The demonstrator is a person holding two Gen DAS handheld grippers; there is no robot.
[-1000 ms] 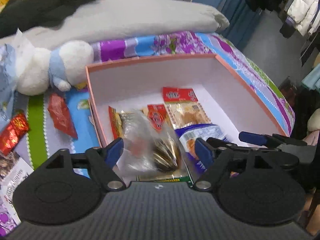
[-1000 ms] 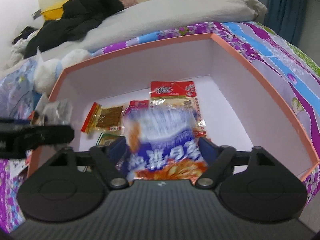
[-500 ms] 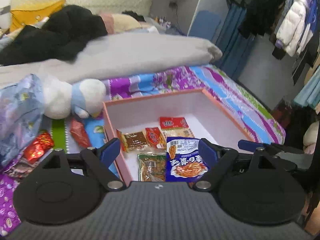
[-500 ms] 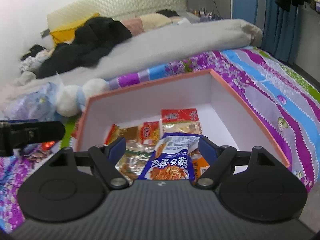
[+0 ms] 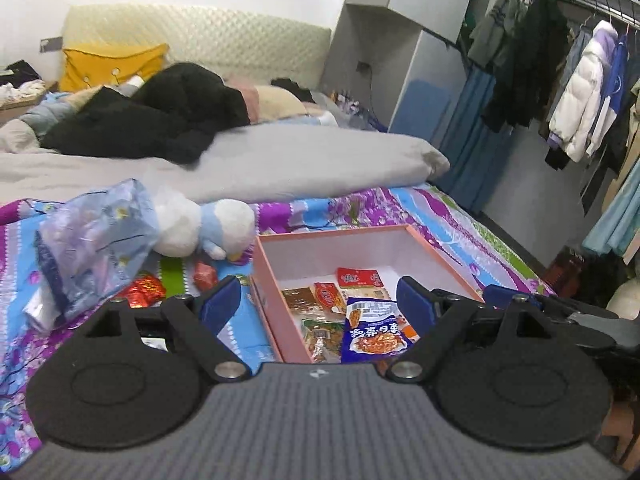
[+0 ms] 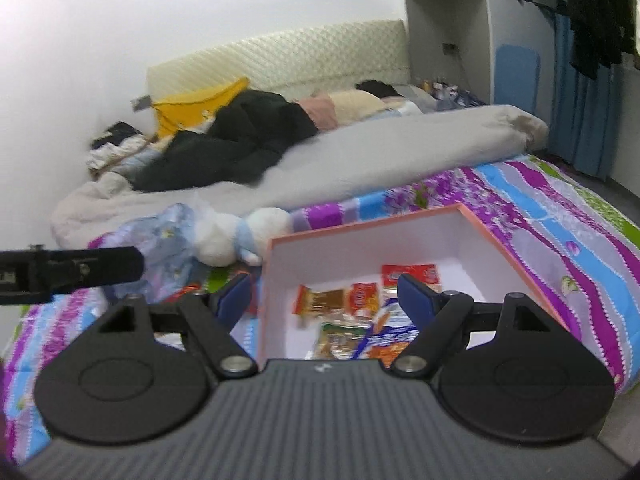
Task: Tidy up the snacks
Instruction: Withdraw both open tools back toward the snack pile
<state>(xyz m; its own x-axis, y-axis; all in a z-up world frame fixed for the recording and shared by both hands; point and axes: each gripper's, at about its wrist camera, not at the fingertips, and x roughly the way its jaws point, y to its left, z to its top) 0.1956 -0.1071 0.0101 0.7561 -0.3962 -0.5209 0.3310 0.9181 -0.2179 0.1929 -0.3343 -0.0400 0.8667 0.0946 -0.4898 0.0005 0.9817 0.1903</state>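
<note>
Both tongs now higher, empty: left gripper [image 5: 318, 304] wide open, right gripper [image 6: 322, 300] too. Blue packet [image 5: 374, 330] dropped into pink box [image 5: 276, 320], lower middle. Red snacks [image 5: 144, 290] left on bed.

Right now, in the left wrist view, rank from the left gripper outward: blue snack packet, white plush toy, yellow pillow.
1. Blue snack packet, in the pink box, right by the fingers.
2. White plush toy, beyond, left of the box.
3. Yellow pillow, against the headboard.
</note>
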